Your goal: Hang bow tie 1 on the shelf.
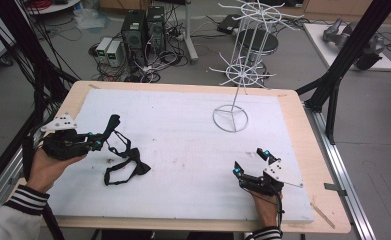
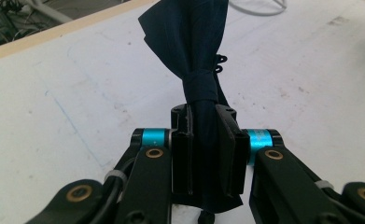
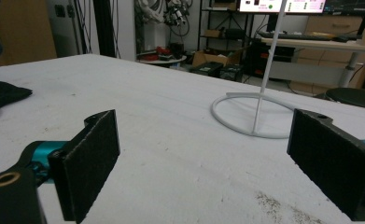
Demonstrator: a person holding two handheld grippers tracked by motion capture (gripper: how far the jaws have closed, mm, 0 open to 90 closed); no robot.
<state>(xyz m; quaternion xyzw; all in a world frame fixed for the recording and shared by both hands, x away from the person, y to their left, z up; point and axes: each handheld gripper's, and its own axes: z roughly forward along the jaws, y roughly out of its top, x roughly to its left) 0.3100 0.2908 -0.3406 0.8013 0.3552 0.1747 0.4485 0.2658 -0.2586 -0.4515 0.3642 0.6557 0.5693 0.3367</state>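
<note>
A dark bow tie (image 2: 189, 42) stands pinched between the pads of my left gripper (image 2: 203, 126), knot just above the jaws. In the high view my left gripper (image 1: 102, 139) is at the left of the white mat, lifted slightly, with the bow tie (image 1: 112, 123) sticking up from it and its thin strap (image 1: 125, 146) trailing down. A second dark bow tie (image 1: 140, 167) seems to lie on the mat below it, seen at the left as a bow tie (image 3: 3, 95). My right gripper (image 1: 250, 161) rests open at the front right; nothing sits in the right gripper (image 3: 213, 144).
A white wire display stand (image 1: 243, 75) rises from a ring base (image 1: 230, 119) at the back right of the mat (image 1: 183, 145); the same stand (image 3: 264, 70) is ahead of the right jaws. Black frame posts (image 1: 350, 55) flank the wooden table (image 1: 293, 100).
</note>
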